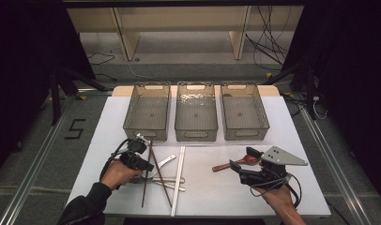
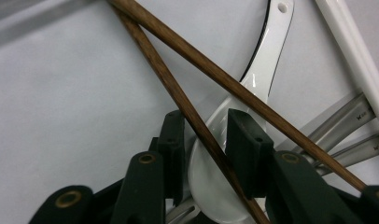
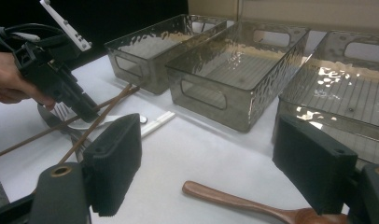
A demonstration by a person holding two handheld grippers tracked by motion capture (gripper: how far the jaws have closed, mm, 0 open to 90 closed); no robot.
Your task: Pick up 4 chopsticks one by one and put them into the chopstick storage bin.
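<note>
My left gripper points down at a heap of cutlery on the white table. In the left gripper view its jaws stand slightly open, one on each side of the neck of a white ceramic spoon. A brown chopstick lies across that spoon between the pads, and a second one crosses just beyond. My right gripper is wide open and holds nothing. It hovers over a brown wooden spoon, whose handle lies on the table between the pads.
Three smoky clear bins stand in a row at the back, with nothing in them. White chopsticks and metal cutlery lie by the brown chopsticks. The table's front edge is close to both hands.
</note>
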